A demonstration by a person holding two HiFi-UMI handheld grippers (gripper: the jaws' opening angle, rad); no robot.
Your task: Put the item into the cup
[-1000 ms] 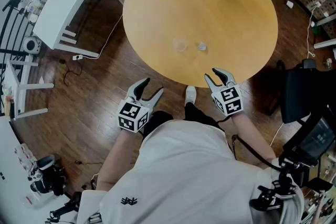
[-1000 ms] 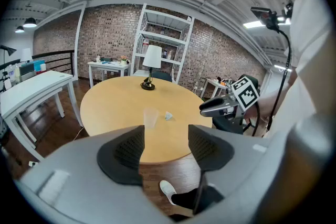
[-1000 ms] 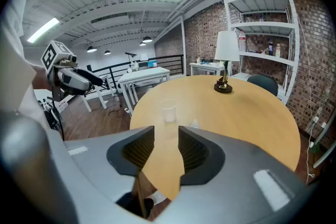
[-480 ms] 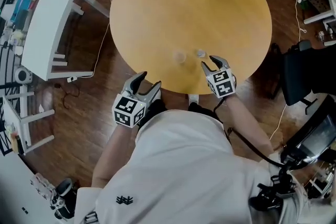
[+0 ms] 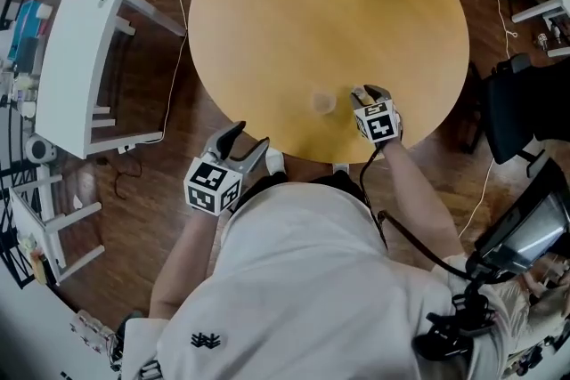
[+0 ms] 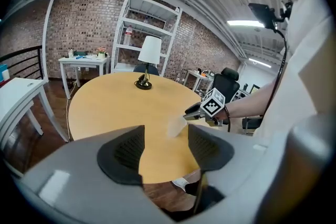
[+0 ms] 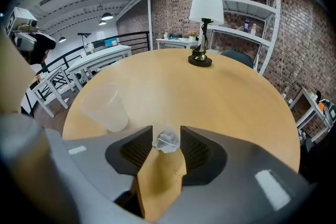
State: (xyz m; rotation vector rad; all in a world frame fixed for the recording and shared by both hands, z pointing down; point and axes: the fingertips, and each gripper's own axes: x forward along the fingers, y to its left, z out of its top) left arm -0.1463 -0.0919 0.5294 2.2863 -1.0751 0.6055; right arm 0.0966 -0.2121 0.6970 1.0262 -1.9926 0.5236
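right gripper [image 5: 368, 91]: over the near edge of the desk [image 5: 285, 31], jaws closed in around the item [image 7: 167, 140], pads touching both its sides. pinch looks light
left gripper [image 5: 249, 136]: off the desk on the person's left, jaws spread, nothing between them
item: small crumpled clear piece, looks like thin plastic film. sits between the right jaws, just right of the cup. can't tell if it's lifted off the desk
cup [image 7: 104, 107]: clear plastic, upright, mouth open, apart from the item and jaws
handling: item likely near weightless, soft and springy. it will deform under the pads and may cling to them on release
grip point: across the bulk of the crumple, not a loose edge
risk: cup looks light too, so a bump from the jaws could tip it
step: grasp made, transfer to the cup not yet done
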